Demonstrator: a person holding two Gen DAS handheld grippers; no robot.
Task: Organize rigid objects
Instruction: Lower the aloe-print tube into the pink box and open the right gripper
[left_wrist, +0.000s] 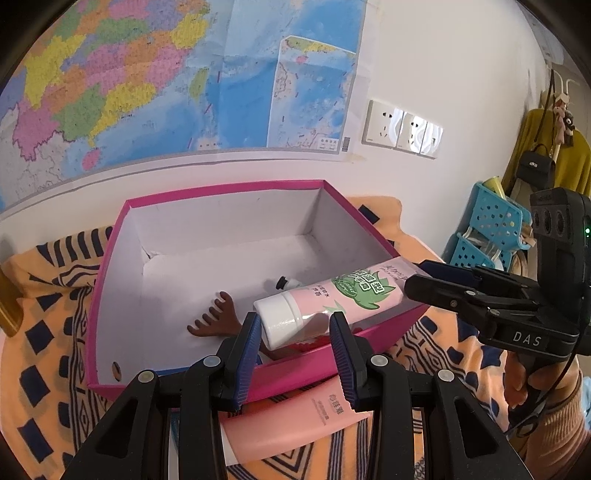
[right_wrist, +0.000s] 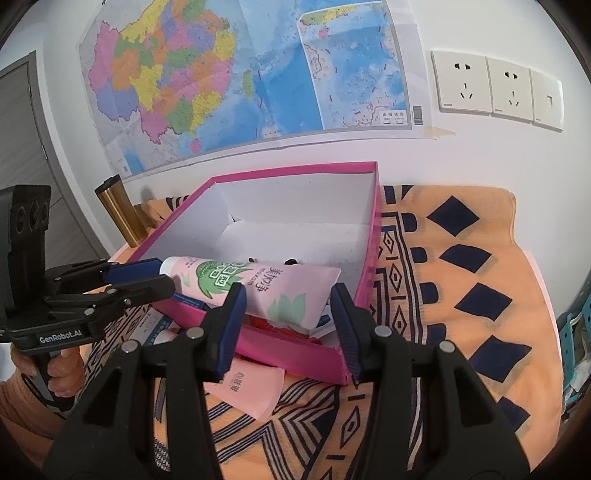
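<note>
1. The pink box (left_wrist: 221, 192) sits open. It holds little so far: a brown comb (left_wrist: 210, 317) and a small black-capped item I can't make out.
2. The tube (left_wrist: 332, 299) lies slanting across the box's near corner, with the white cap over the inside and the crimped tail over the rim.
3. The left gripper (left_wrist: 295, 332) is spread around the cap end, and the right gripper (right_wrist: 288, 314) is spread around the tail. I can't tell if any pad touches.
4. I'd take the tube by its firm cap end rather than the flat tail, lift it over the rim and lay it flat on the floor beside the comb.
5. A map (right_wrist: 221, 74) covers the wall behind.
6. An orange patterned cloth (right_wrist: 461, 332) covers the surface.
7. A blue basket (left_wrist: 491, 221) stands to the right.
8. A pink pack (left_wrist: 303, 417) lies partly under the box's near edge.
9. Sockets (right_wrist: 465, 85) are on the wall, and a gold flask (right_wrist: 118, 210) stands at the left.
</note>
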